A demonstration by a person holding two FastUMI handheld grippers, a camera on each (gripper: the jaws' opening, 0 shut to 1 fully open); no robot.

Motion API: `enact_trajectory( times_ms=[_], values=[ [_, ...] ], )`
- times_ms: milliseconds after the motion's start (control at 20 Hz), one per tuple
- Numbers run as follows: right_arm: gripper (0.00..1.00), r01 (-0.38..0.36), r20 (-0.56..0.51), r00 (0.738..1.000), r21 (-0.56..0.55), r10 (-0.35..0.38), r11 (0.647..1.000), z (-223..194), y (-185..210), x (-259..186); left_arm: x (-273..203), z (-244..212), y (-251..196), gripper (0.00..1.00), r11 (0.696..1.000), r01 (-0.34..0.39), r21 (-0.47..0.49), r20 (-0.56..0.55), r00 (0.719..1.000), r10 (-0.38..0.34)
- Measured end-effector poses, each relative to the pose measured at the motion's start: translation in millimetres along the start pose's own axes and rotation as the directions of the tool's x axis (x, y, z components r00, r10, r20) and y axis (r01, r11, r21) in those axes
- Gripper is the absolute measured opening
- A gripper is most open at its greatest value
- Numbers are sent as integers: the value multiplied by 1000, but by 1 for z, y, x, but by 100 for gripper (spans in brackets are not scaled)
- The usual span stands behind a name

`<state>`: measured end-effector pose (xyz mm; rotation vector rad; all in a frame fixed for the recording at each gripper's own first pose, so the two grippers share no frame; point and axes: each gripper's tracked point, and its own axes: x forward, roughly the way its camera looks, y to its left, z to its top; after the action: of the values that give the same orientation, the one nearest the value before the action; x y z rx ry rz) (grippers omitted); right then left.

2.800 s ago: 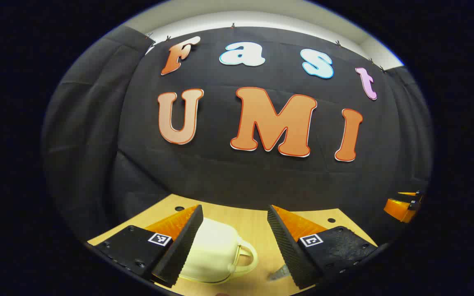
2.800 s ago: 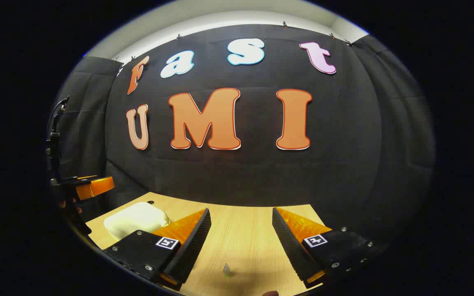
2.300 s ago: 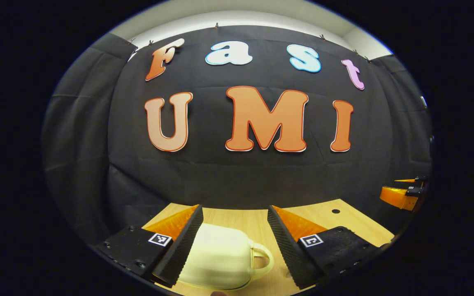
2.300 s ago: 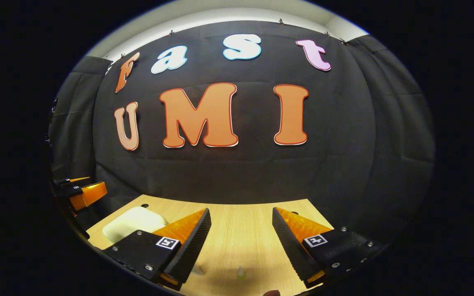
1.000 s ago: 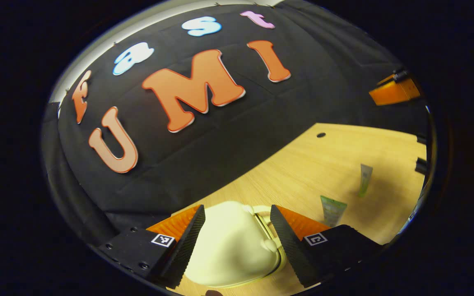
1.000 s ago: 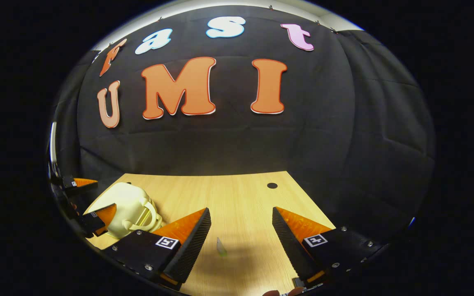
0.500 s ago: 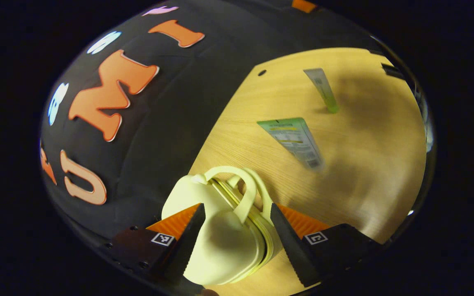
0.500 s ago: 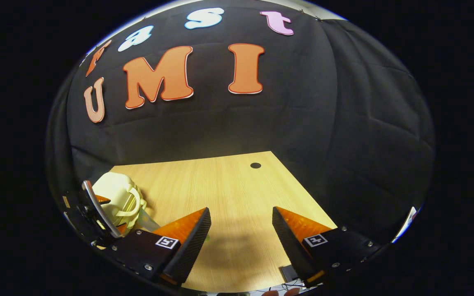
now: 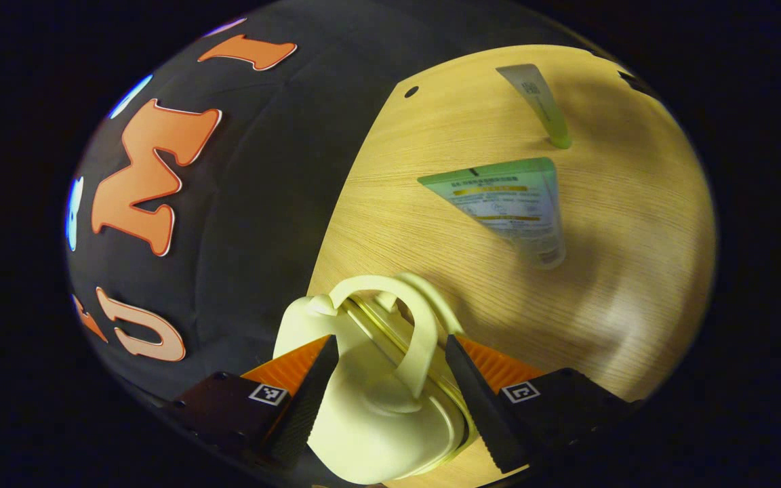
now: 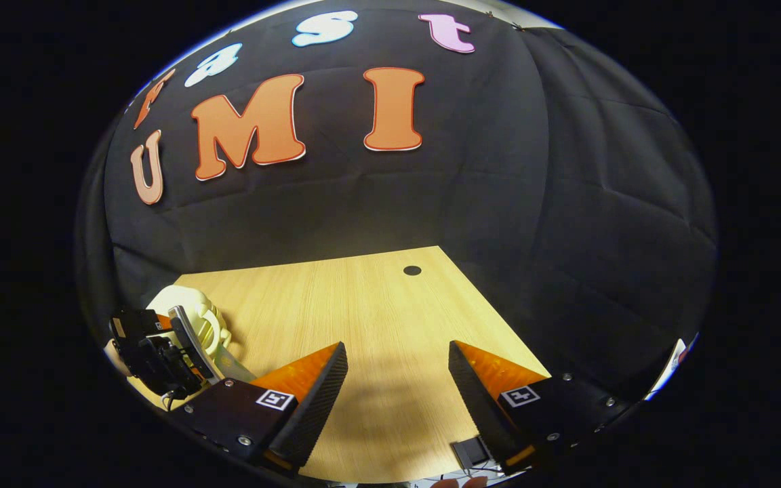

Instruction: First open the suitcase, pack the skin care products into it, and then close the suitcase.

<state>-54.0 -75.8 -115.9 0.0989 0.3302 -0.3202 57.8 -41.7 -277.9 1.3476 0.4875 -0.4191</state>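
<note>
A small cream suitcase [image 9: 377, 413] lies on the wooden table [image 9: 634, 224], its halves together and its two handles [image 9: 421, 325] standing up. My left gripper [image 9: 390, 396] is open and straddles it, one finger on each side. Beyond it a wide green-and-white tube [image 9: 509, 203] and a slim tube [image 9: 539, 102] stand on their caps. In the right gripper view, my right gripper [image 10: 397, 400] hangs open over bare table, and the left gripper [image 10: 153, 352] sits over the suitcase [image 10: 190, 308] at the far left.
The black cloth wall rises just behind the table's far edge. A small round hole [image 10: 412, 270] marks the table's far right corner. The table's right edge [image 10: 499, 318] runs close beside my right gripper.
The left gripper has rolled, tipped downward and closed in over the suitcase, which now sits deeper between its fingers. The right gripper has tilted down slightly. Finger spacing is unchanged on both.
</note>
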Motion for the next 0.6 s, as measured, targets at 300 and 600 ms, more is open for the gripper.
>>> enact_trajectory(
  times_ms=[300, 600],
  values=[
    [95, 25, 2, 1000, -5, -25, 1000, 4, -7, -3, 12, 7, -14, 57, 999, 39, 32, -30, 999, -38],
    [95, 18, 7, 1000, -20, -18, 1000, 7, -1, -6, 13, 11, -16, 12, 991, 103, -85, -47, 993, -107]
  ],
)
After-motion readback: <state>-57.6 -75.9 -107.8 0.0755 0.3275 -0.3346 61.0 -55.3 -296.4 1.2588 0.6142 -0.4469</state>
